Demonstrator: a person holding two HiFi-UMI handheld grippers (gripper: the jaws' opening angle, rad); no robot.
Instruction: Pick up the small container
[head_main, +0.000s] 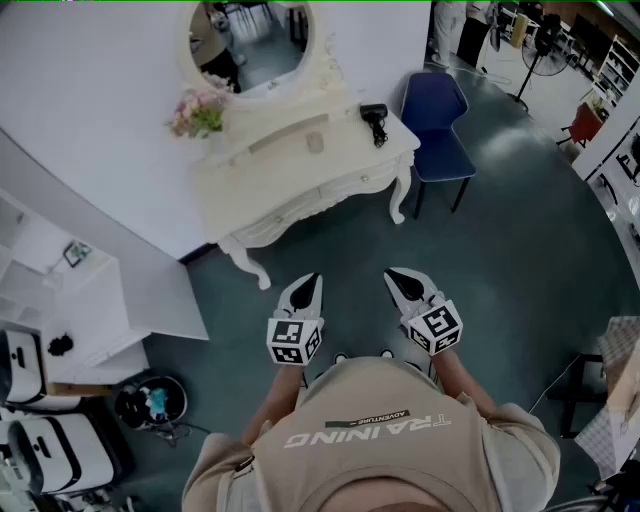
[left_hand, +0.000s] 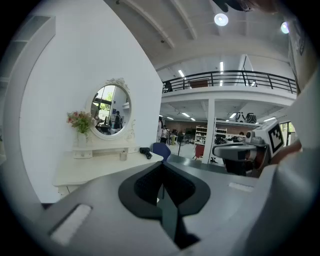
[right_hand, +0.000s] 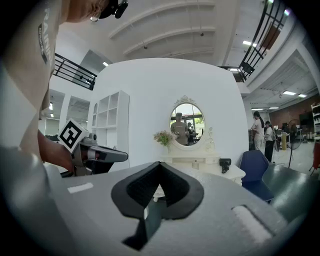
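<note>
The small container is a little clear jar on the top of the white dressing table, below the oval mirror. It also shows in the left gripper view and the right gripper view. Both grippers hang in the air well short of the table, roughly level and pointing at it. My left gripper is shut and empty, its own view showing the jaws meeting. My right gripper is likewise shut with nothing in it.
A vase of pink flowers stands at the table's left end and a black hair dryer at its right. A blue chair is beside the table's right. White shelving and a bin lie to my left.
</note>
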